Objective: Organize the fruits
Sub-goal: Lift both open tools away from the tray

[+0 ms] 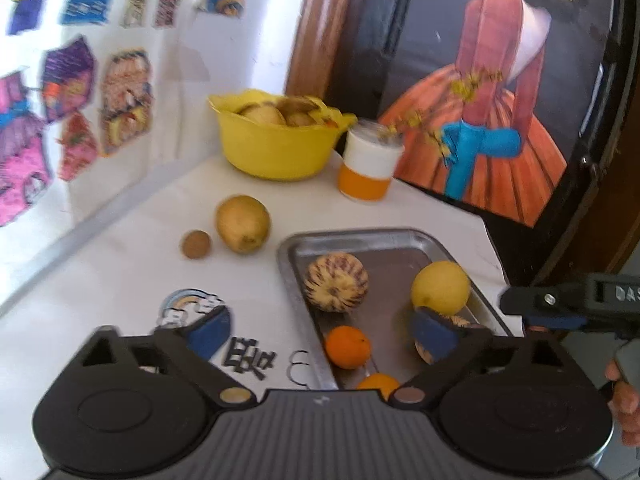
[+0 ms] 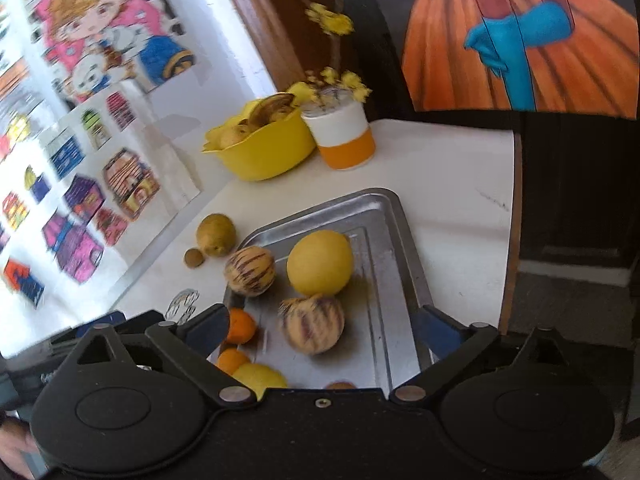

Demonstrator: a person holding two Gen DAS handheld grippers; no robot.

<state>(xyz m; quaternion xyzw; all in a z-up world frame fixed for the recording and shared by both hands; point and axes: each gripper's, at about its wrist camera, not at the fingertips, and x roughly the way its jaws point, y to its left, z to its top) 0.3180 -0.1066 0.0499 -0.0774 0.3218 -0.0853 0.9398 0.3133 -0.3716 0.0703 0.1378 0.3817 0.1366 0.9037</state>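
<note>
Both claws spread wide, nothing clamped: left claw [image 1: 320, 332] hanging over the near left corner of the shallow steel baking tray [image 1: 404, 236], right claw [image 2: 320, 328] hanging over the tray's near end with a striped cream-and-purple round fruit [image 2: 312, 324] lying between its fingers, untouched.

In the tray: a second striped fruit [image 1: 335, 282] at 10 o'clock, a smooth yellow round fruit [image 1: 440, 288] at 1 o'clock, two small oranges [image 1: 347, 346] near 7 o'clock, more yellow at the near rim.

Still loose on the white worktop [image 2: 448, 200], beyond the tray's left edge at about 10 o'clock: an oval tan-green pear-like fruit [image 1: 243, 224] and, just beside it, a small brown round nut-like fruit [image 1: 196, 244]. Probably next in hand: fetching these two.

Pear-like fruit lying on its side, long axis running roughly 11 to 5 in the left view, dimpled end toward 5. Best gripped across the short waist, fingers square to that axis, to stop rolling. Small brown fruit round, no axis to speak of; low approach, gentle closing.

Yellow plastic bowl [image 1: 276, 152] of fruit and orange-and-white cup [image 1: 370, 168] at 12 o'clock, well apart.
</note>
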